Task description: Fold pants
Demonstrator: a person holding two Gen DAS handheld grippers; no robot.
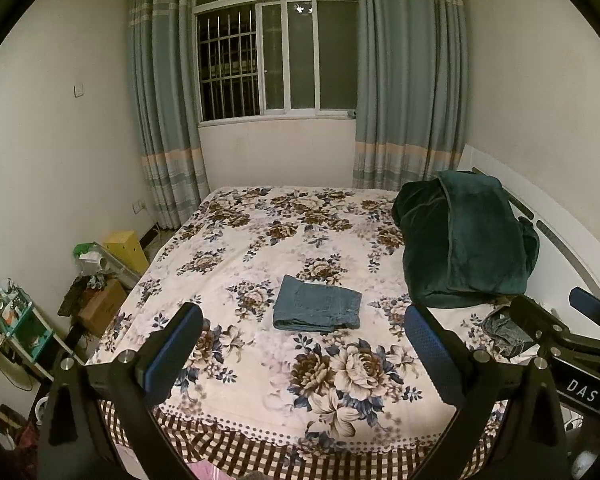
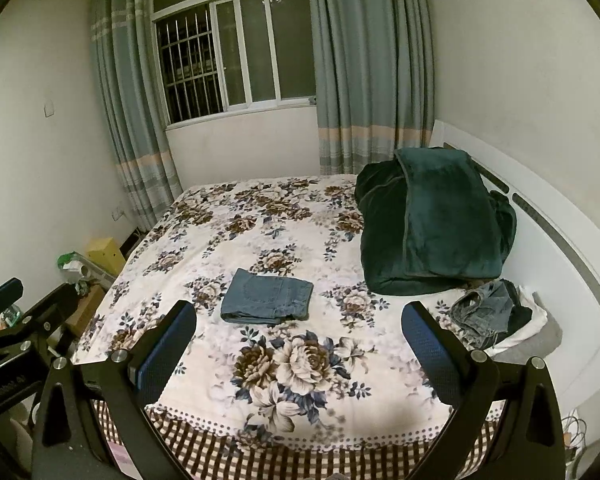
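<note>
Left wrist view: folded jeans (image 1: 317, 307) lie on the floral bed (image 1: 260, 380), both grippers' jaws spread wide, holding nothing

Open floral bedspread (image 2: 260, 392) is lying clear all around the folded jeans (image 2: 267, 297), giving free passage from the near edge. A bulky green blanket (image 2: 432, 224) and a clothes heap (image 2: 496, 316) are crowding the right side by the headboard (image 2: 572, 272).
</note>
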